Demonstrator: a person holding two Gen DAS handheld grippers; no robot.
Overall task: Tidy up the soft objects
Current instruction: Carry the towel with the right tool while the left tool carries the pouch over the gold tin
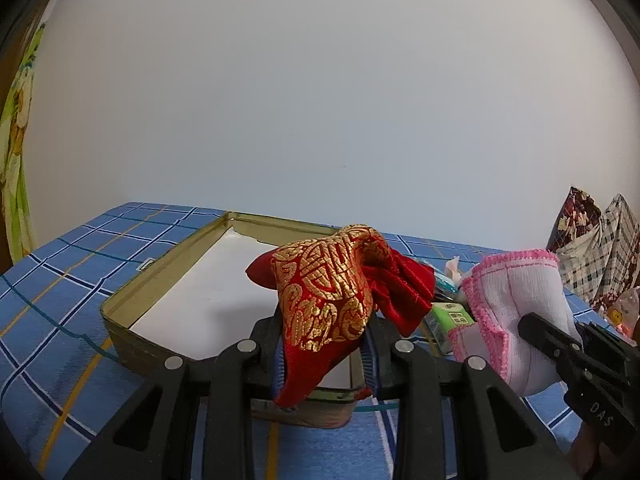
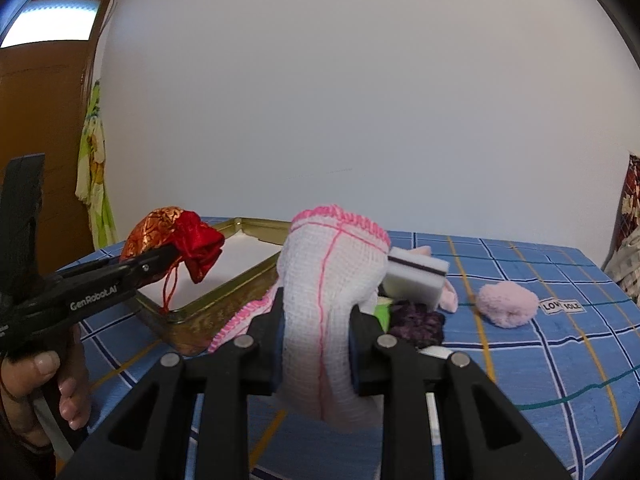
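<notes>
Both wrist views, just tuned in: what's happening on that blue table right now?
A person holds a gripper in each hand. The left gripper is clamped on a red and gold pouch, held above the open tin box. The right gripper grips a white knit cloth with pink trim beside the box. The box looks empty apart from its white liner. A pink pom-pom and a white sponge wait on the checked tablecloth.

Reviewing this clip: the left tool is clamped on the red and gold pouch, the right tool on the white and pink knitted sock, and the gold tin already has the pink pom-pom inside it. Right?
Not quite. The pink pom-pom lies on the blue checked cloth, well outside the gold tin, as the right wrist view shows. The left tool is clamped on the red and gold pouch, the right tool on the white and pink knitted sock.
</notes>
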